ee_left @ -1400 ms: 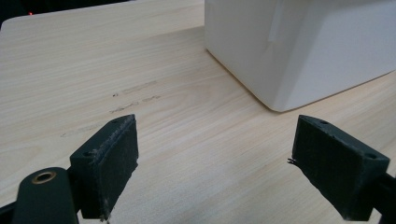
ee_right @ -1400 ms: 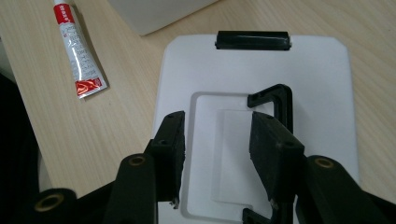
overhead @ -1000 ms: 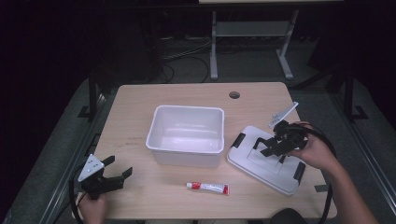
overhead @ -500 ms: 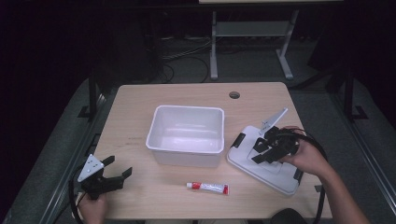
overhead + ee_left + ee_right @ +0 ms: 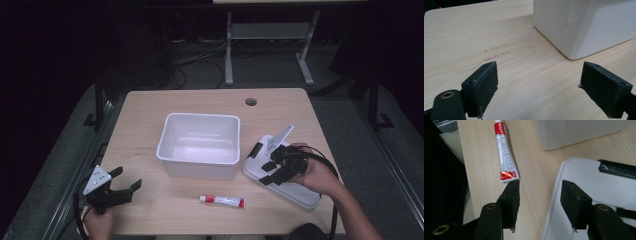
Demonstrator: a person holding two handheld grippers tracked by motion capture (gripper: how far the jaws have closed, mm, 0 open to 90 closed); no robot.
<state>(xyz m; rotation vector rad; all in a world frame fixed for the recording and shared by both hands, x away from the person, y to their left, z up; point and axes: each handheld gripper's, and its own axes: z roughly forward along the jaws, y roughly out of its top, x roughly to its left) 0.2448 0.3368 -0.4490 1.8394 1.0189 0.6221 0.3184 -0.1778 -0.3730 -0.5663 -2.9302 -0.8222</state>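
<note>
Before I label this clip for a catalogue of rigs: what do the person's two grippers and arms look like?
Both are black two-jaw tools. The left gripper carries a grey three-cornered plate on top and trails a black cable; its blocky pads look worn at the edges. The right gripper has a matching grey plate and a black cable looping past the wrist. Brass-coloured rivets sit at the jaw pivots. Both forearms are bare, with no sleeves visible.

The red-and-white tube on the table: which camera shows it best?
The right gripper view: the tube lies close, its print and red crimped end visible. The high view shows it small, whole, lying before the white bin.
</note>
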